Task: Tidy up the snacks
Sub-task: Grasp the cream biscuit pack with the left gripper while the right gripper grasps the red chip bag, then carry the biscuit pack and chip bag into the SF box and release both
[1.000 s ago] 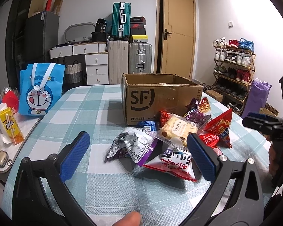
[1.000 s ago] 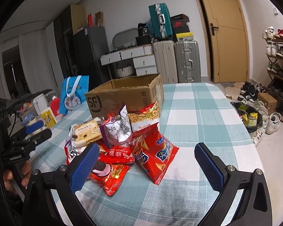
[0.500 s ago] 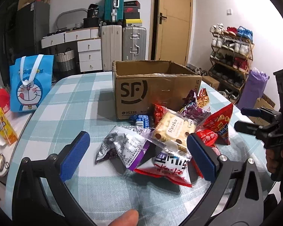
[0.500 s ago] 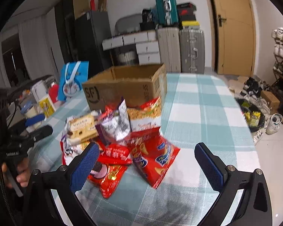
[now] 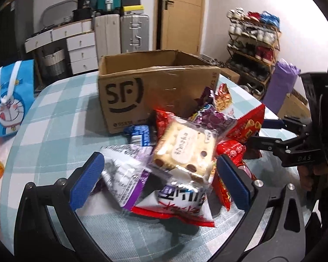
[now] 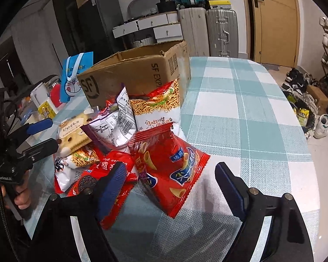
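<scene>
A pile of snack packets lies on the checked table (image 6: 240, 109) in front of an open cardboard box (image 5: 142, 91). My left gripper (image 5: 160, 181) is open just over the pile. A biscuit packet (image 5: 183, 148), a white-and-purple packet (image 5: 122, 174) and a red-and-white packet (image 5: 179, 200) lie between its fingers, none of them pressed. My right gripper (image 6: 170, 185) straddles a red cone-snack bag (image 6: 172, 170). Its jaws are closing, and the pads stand a little clear of the bag. A noodle-snack bag (image 6: 157, 109) leans on the box (image 6: 142, 72).
A blue cartoon bag (image 5: 8, 100) stands at the table's left with small items beside it. The right gripper (image 5: 262, 132) reaches in from the right, held by a hand. Suitcases (image 5: 133, 32), drawers and a shoe rack (image 5: 253, 43) line the walls beyond.
Both grippers have come closer to the snack pile and tipped downward. The right gripper's fingers have narrowed around the red cone-snack bag. The left gripper's fingers stay wide.
</scene>
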`<state>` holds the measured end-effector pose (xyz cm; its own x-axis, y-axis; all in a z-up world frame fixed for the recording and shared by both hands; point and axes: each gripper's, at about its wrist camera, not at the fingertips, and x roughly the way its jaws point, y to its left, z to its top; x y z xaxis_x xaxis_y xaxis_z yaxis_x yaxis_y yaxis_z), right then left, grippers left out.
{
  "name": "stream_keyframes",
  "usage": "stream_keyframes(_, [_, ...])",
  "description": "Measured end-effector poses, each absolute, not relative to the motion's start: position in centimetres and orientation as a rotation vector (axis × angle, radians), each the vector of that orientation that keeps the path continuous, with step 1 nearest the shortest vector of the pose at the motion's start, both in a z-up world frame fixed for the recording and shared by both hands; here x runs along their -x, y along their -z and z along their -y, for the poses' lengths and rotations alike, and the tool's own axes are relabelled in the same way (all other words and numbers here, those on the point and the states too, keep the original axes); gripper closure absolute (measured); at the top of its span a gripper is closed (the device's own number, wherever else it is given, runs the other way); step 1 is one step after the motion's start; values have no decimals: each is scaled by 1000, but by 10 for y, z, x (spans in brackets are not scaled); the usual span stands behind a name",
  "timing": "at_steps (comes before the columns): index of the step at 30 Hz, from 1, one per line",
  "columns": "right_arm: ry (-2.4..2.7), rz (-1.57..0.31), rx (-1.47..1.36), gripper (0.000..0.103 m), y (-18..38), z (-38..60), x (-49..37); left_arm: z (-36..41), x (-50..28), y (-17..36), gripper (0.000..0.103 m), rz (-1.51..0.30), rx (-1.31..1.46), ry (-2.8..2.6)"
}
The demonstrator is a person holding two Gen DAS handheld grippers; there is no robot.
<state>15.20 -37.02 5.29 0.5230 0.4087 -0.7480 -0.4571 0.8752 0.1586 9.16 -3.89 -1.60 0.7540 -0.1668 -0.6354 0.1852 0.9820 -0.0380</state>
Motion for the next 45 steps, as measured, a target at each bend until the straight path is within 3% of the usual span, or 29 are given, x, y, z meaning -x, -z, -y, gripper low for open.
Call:
stream_keyframes(8, [-522,-892,64,21,-49,367,-159,59,-116,24,2,-742,-92,259])
stream_keyframes(13, [-533,-900,61,21,-47,368,-162,68,-136,32,17,-786,-97,296])
stream_keyframes(15, [-533,-901,53,21,-47,368,-163,71,-143,36,30,-818,-85,321])
stream_keyframes(20, [-528,-911,50,22,-45,369,-166,79,-154,43,41,-841,-83,346])
stream_keyframes(24, [-528,-931,64,27,-41,367,-169,82,-151,42,43,-828,-72,343])
stream_keyframes(30, [-524,-936,66,50,-41,366,-165,79,-132,27,44,-798,-47,330])
stream_keyframes(37, [-503,-894,50,57,-56,371,-147,61,-106,1,44,-763,-8,319])
stream_keyframes(45, [-502,-822,-64,57,-93,392,-126,45,-87,-42,44,-710,33,267])
